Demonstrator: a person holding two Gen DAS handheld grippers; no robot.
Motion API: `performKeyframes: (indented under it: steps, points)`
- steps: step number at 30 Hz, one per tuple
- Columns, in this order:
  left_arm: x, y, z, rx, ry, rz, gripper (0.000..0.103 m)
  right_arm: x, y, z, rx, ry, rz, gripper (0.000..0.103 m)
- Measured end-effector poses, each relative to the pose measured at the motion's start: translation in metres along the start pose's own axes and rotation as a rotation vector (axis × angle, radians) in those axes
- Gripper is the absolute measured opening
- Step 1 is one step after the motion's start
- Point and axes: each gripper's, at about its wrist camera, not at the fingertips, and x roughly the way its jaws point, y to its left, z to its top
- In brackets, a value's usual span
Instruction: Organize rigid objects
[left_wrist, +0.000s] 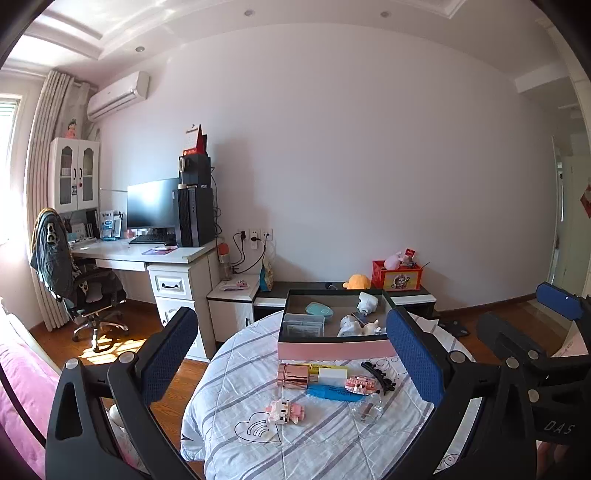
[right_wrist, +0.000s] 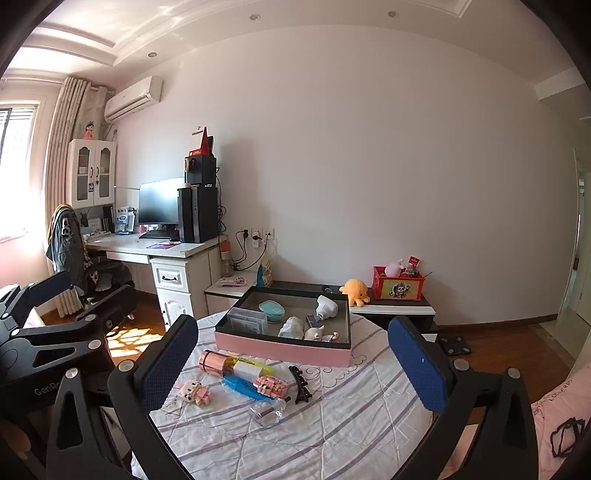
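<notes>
Both tools hang back from the round counter (right_wrist: 332, 424), pointing almost level over it, and neither has anything in its grip. The right tool (right_wrist: 295, 365) stands fully spread and empty; the left tool (left_wrist: 291, 358) is likewise wide open with nothing between its pads.

The loose things lie in a cluster ahead of and below both tools, on the near side of the pink box (right_wrist: 284, 349), which already holds several items. In front of the box sit a rose-gold cylinder (right_wrist: 214, 361), a yellow-and-white box (right_wrist: 249, 366), a blue tube (right_wrist: 242, 386), two pink brick figures (right_wrist: 194, 393) and (right_wrist: 271, 384), a black hair clip (right_wrist: 300, 384) and a clear bottle (right_wrist: 267, 410).

The tube and cylinder lie with their long axes across the tools' line of reach — the pads would likely close along rather than across them unless a wrist rolls. The clear bottle lies nearest the right tool, while the lone brick figure sits leftmost, probably handier for the left. The tightly packed middle group looks awkward — neighbours touch.
</notes>
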Motion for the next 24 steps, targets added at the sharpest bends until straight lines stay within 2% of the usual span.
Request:
performKeyframes:
  steps: [10,24]
  points:
    - [-0.035,-0.002,0.009,0.020,-0.063,0.001,0.103,-0.031,0.003,0.004,-0.003,-0.053,-0.017,0.103]
    - [-0.045,0.002,0.009,0.016,-0.079,0.021,0.103,-0.036,0.008,0.007,-0.008,-0.058,-0.002,0.103]
